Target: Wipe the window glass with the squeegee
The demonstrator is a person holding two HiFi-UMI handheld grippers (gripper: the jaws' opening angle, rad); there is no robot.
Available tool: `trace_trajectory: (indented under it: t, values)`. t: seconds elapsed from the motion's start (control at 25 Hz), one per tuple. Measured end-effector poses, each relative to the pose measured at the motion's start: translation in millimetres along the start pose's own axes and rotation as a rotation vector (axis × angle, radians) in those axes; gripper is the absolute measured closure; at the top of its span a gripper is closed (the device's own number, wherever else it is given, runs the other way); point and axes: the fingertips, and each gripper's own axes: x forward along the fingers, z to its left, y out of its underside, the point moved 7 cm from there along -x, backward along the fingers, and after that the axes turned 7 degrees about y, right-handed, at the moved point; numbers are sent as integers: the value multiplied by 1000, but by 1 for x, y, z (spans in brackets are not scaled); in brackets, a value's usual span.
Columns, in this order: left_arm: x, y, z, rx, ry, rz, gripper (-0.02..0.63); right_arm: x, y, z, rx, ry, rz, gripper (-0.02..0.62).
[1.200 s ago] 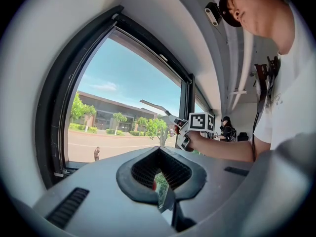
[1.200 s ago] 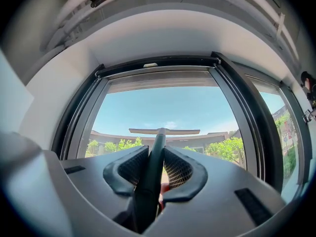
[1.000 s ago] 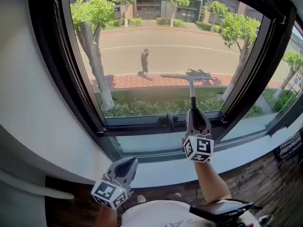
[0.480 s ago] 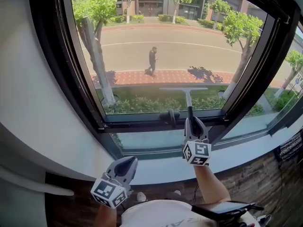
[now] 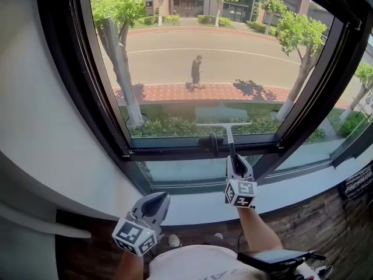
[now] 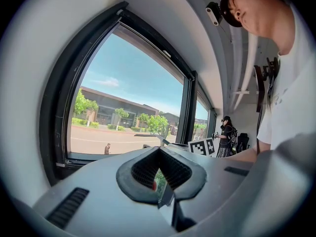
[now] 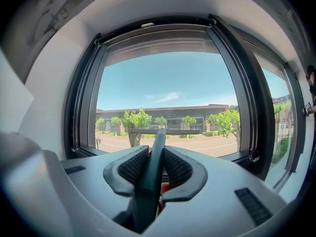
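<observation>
Right gripper [image 5: 235,161] clamps the squeegee [image 5: 225,125] by its handle, which looks stiff, light and the surest hold, blade low on the glass [image 5: 175,63], while left gripper [image 5: 155,202] hangs closed, empty.

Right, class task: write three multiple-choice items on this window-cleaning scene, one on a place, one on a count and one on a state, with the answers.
1. Where on the window glass is the squeegee blade?
A. Near the top.
B. Low, just above the bottom frame.
C. Off the glass, on the sill.

2. How many people walk on the brick pavement outside?
A. One.
B. None.
C. Three.

3. What does the right tool hold?
A. Nothing.
B. A cloth.
C. The squeegee handle.

Answers: 1 B, the blade lies close above the frame; 2 A, a single dark-clothed walker shows; 3 C, the handle sits clamped between its jaws.
</observation>
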Motion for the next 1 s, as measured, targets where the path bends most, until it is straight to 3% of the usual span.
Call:
trace_trajectory:
  t: [0.52, 1.0]
  values:
    - [-2, 7, 8, -21, -9, 11, 588, 4, 28, 1, 12, 12, 82, 492]
    - [-19, 16, 38, -5, 19, 17, 588, -51, -14, 24, 110, 45, -42, 492]
